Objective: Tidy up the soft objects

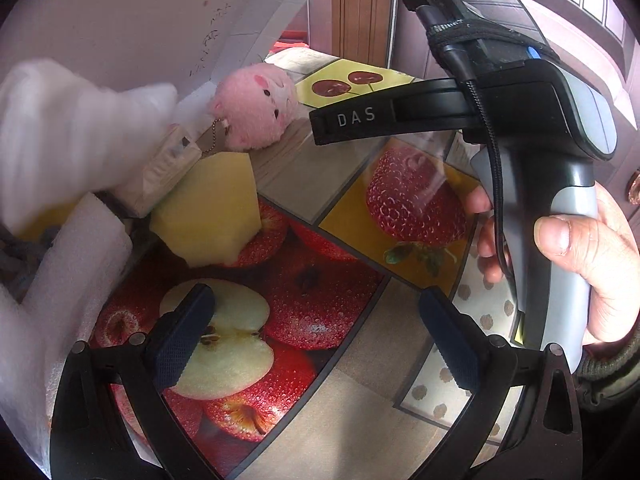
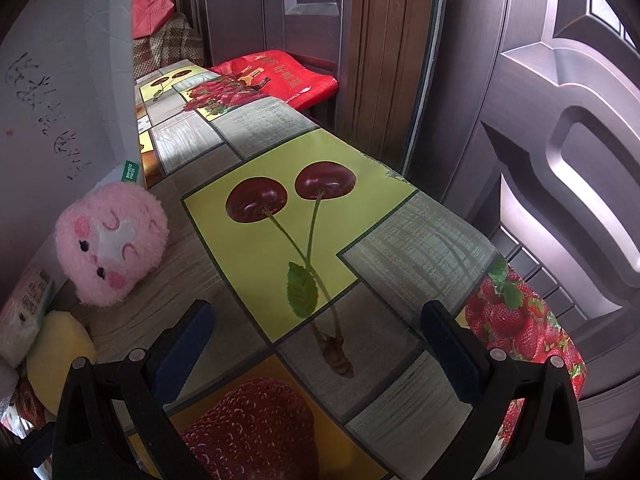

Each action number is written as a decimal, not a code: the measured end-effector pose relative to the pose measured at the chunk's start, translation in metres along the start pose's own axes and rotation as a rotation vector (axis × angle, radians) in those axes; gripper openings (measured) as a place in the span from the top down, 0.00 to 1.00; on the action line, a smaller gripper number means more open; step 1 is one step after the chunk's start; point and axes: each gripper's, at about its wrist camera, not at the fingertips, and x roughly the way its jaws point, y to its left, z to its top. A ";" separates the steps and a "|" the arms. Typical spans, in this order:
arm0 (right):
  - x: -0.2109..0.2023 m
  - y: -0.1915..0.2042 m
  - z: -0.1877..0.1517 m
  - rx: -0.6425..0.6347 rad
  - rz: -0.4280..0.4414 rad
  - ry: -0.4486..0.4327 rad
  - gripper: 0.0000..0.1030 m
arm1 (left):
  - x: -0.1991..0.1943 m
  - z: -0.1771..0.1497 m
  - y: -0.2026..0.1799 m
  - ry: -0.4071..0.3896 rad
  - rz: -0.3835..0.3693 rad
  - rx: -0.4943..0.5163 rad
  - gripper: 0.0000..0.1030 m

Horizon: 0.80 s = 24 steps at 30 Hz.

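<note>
Fruit pictures cover the glossy tablecloth (image 2: 280, 216) in front of you: cherries, strawberries and halved apples set among grey wood-look panels. It lies on a table pushed against a pale wall with dark scribbles (image 2: 44, 120), and a dark brown panelled door (image 2: 560, 160) stands along the far side. Past the table's end you can see a red printed bag (image 2: 280, 76).

Your left gripper (image 1: 316, 336) hangs above the apple print with its blue-padded fingers (image 1: 184, 336) spread wide and nothing between them. Your right gripper (image 2: 316, 352) is likewise spread apart and empty, hovering over the cherry and strawberry panels. From the left wrist view you also see your right hand (image 1: 592, 256) wrapped round the grey and black handle of that tool.

The soft things sit together by the wall. A round pink plush toy with an embroidered face (image 2: 112, 244) rests on the cloth, close to the wall; a small ball chain hangs from it in the left view. Just beside it lies a pale yellow sponge block (image 1: 208, 208), and a small wrapped pack of tissues (image 1: 168, 172) leans over the sponge's edge. White foam sheeting (image 1: 68, 272) fills the left side of the left view, touching or overlapping the pile; its upper part is blurred.
</note>
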 end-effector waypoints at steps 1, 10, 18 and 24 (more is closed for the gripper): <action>0.000 0.000 0.000 0.000 0.000 0.000 0.00 | 0.000 0.000 -0.003 0.000 -0.010 0.011 0.01; 0.001 0.003 0.001 0.001 0.001 -0.001 0.00 | 0.003 0.002 -0.028 0.000 -0.063 0.090 0.01; 0.001 0.003 0.001 0.002 0.002 -0.002 0.00 | -0.001 -0.001 -0.024 0.000 -0.067 0.086 0.01; 0.002 0.006 0.002 0.000 0.005 -0.002 0.00 | 0.001 -0.001 -0.022 0.001 -0.066 0.086 0.01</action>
